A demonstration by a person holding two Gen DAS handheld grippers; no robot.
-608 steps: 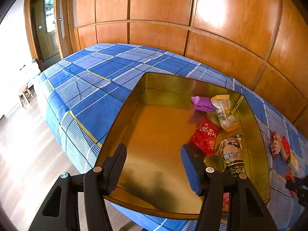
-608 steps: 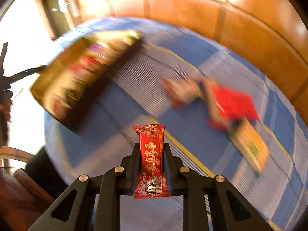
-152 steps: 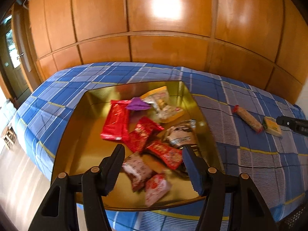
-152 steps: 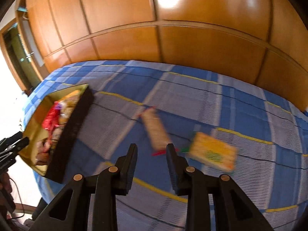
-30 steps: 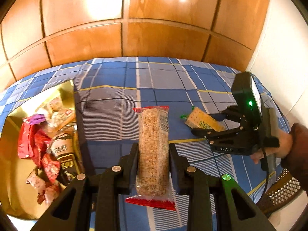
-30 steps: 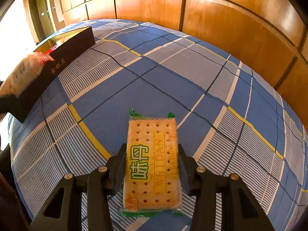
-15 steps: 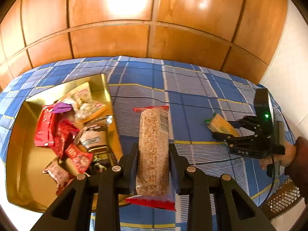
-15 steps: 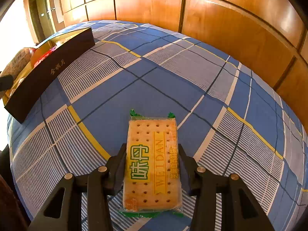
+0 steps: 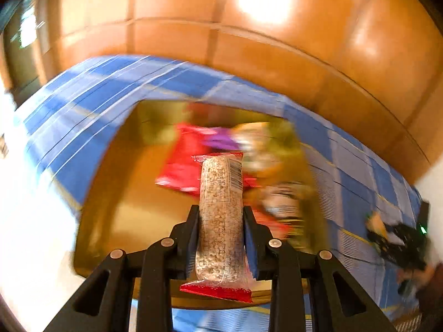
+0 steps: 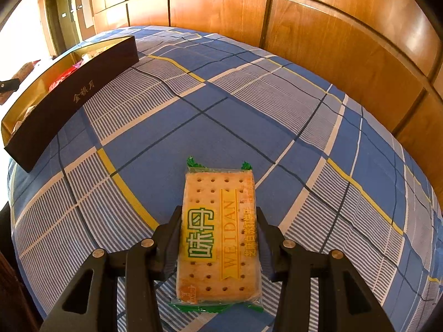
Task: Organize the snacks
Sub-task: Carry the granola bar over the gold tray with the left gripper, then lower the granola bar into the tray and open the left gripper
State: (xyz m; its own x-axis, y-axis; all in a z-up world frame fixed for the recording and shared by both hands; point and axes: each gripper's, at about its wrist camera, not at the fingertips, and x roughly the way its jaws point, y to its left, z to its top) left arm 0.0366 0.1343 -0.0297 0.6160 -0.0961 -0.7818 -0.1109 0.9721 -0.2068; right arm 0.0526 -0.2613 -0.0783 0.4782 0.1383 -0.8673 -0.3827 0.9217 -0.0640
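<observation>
Snacks headed for the gold tray [image 9: 110, 193]

Left gripper [image 9: 221, 238] pinches a light, crushable grain bar [image 9: 221, 215] mid-length over the tray; right gripper [image 10: 218, 238] clamps the brittle cracker pack [image 10: 218, 238] (edge-held) well away from it.

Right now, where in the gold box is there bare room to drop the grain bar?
The gold box has bare floor along its left wall and near-left corner. Its far and right parts are crowded with blurred red, purple and pale packets. The grain bar sits clamped in the left gripper.

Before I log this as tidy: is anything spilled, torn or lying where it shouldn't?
Nothing stands out. The grain bar sits lengthwise in the left tool, over the gold box of snacks. The cracker pack is whole in the right tool. The left view is too blurred to check the box's contents.
</observation>
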